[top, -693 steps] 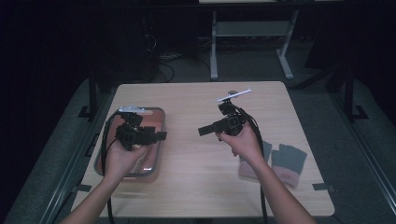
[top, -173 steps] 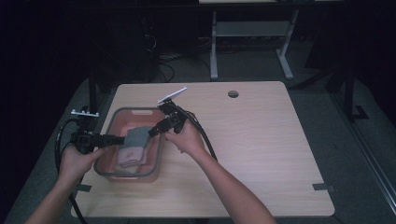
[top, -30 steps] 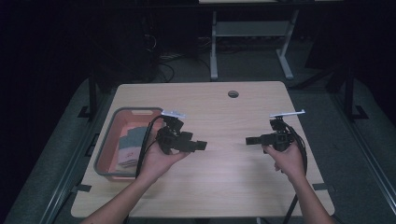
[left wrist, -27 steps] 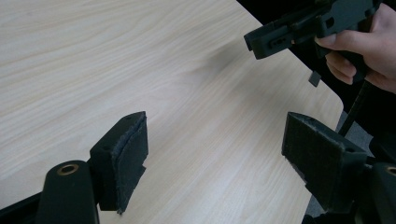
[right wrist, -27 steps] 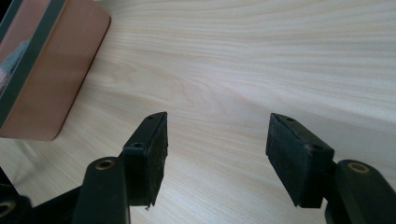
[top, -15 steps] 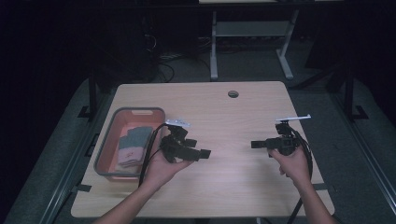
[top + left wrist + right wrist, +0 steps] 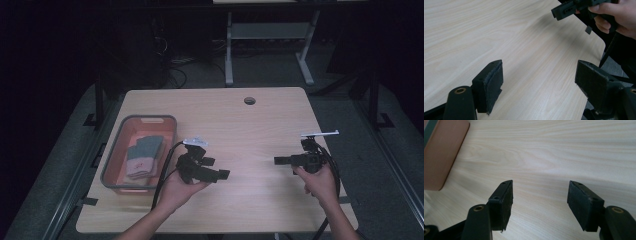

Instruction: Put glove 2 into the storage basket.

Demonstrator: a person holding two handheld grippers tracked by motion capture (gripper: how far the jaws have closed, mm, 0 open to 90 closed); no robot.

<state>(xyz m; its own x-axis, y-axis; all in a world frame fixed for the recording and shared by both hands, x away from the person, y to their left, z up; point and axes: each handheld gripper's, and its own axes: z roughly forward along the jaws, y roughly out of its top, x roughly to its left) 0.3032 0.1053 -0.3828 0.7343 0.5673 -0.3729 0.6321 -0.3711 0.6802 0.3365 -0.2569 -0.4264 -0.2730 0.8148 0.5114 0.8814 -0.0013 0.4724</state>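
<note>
A red-brown bin [image 7: 111,161] with a grey rim stands on the left of the wooden table [image 7: 250,130]; folded grey cloths [image 7: 142,155] lie inside it. My left gripper [image 7: 224,174] hovers low over the table just right of the bin, pointing right. In the left gripper view its jaws [image 7: 539,85] stand open with bare wood between them. My right gripper [image 7: 276,160] is held near the table's right side, pointing left toward the other one. Its jaws [image 7: 540,200] are open and empty over the wood.
A round cable hole [image 7: 249,100] sits at the table's far edge. The bin's corner [image 7: 441,152] shows in the right gripper view. The right hand and its gripper [image 7: 569,10] appear far off in the left gripper view. The floor around is dark, with a white desk frame [image 7: 265,35] behind.
Both hands have sunk toward the tabletop and drifted a little toward the near edge. Both grippers stay open and empty, facing each other.
</note>
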